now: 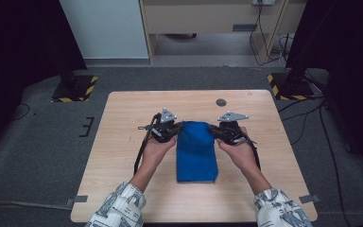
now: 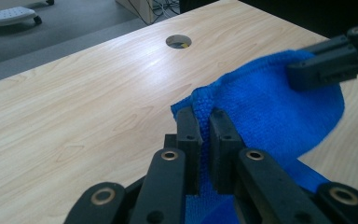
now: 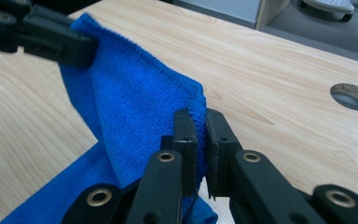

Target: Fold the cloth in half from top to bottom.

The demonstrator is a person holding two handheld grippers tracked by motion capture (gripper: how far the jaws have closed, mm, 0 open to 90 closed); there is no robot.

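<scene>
A blue cloth [image 1: 196,151] lies as a long folded strip down the middle of the wooden table [image 1: 123,142]. Its far end is raised off the wood. My left gripper [image 1: 178,128] is shut on the far left corner of the cloth [image 2: 261,107], and its pads [image 2: 189,128] pinch the hem. My right gripper [image 1: 213,130] is shut on the far right corner of the cloth [image 3: 130,102], the edge squeezed between its pads [image 3: 185,135]. The two grippers face each other across the raised end. Each gripper view also shows the other gripper's jaws gripping the opposite corner.
A round cable hole [image 1: 221,102] sits in the table top beyond the cloth. Bare wood surrounds the cloth on both sides. Dark stands with striped bases [image 1: 74,88] flank the far corners, and cables [image 1: 307,118] run over the grey floor.
</scene>
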